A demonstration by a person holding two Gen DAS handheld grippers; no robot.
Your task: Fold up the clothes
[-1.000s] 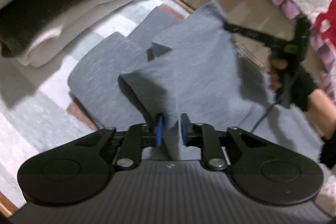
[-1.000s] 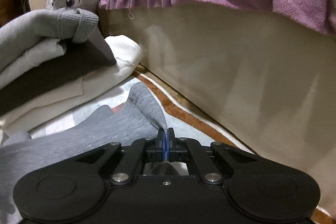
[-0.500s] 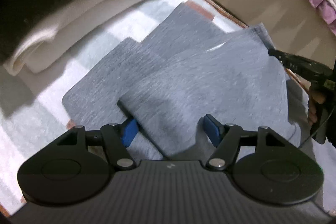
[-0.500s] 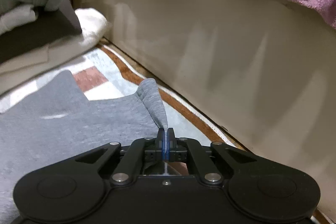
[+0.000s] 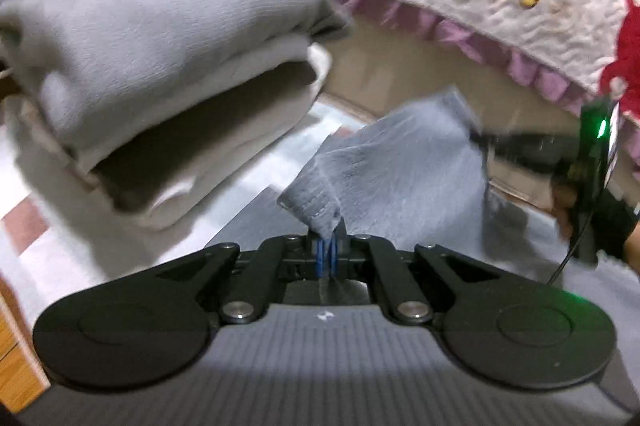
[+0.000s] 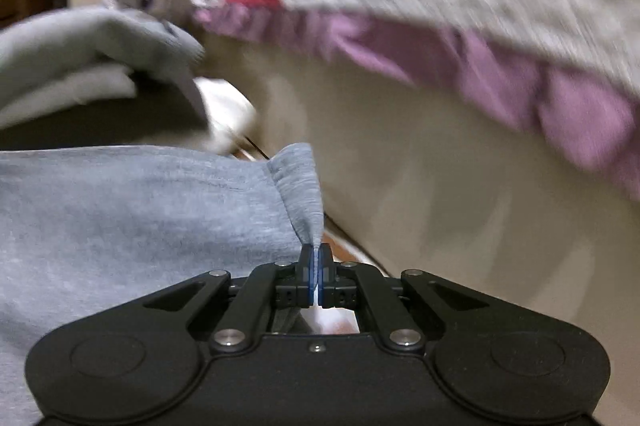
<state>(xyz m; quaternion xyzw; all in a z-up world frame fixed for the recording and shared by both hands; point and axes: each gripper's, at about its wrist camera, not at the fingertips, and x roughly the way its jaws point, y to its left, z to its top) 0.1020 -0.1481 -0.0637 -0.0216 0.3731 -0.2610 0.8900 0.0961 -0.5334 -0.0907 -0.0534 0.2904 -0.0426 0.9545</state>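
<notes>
Your left gripper [image 5: 328, 251] pinches a stitched corner of the grey garment [image 5: 404, 170]; your right gripper [image 6: 316, 268] clamps another corner, cloth stretched between.

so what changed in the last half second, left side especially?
The left gripper, jaws open half a second ago, has shut on a corner of the grey garment and lifted it. The right gripper stays clamped on its corner. The folded stack is unchanged.

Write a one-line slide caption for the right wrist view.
Right gripper pinches a corner of the grey garment beside the bed's purple frill.
</notes>
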